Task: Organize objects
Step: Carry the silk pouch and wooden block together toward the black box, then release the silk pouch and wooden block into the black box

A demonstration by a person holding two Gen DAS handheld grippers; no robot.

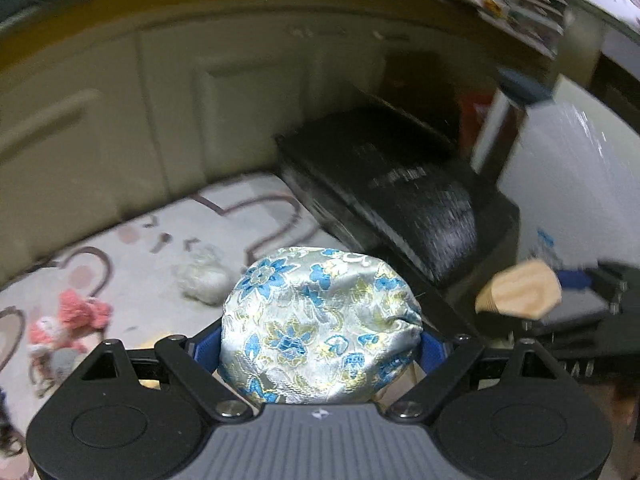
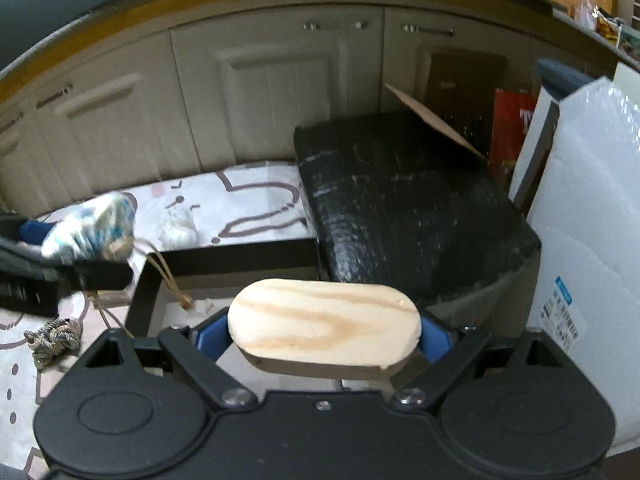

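Both blue pads sit mostly hidden behind the brocade pouch.

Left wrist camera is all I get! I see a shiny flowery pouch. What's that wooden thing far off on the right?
Observer: A flat oval wooden block, with grain swirls, held in the right gripper.
Operator: Anything hanging off my pouch?
Observer: Yes, a tan drawstring dangles below the pouch.
Operator: What's under the string?
Observer: A dark-rimmed open box.

1 pouch, 1 wood block
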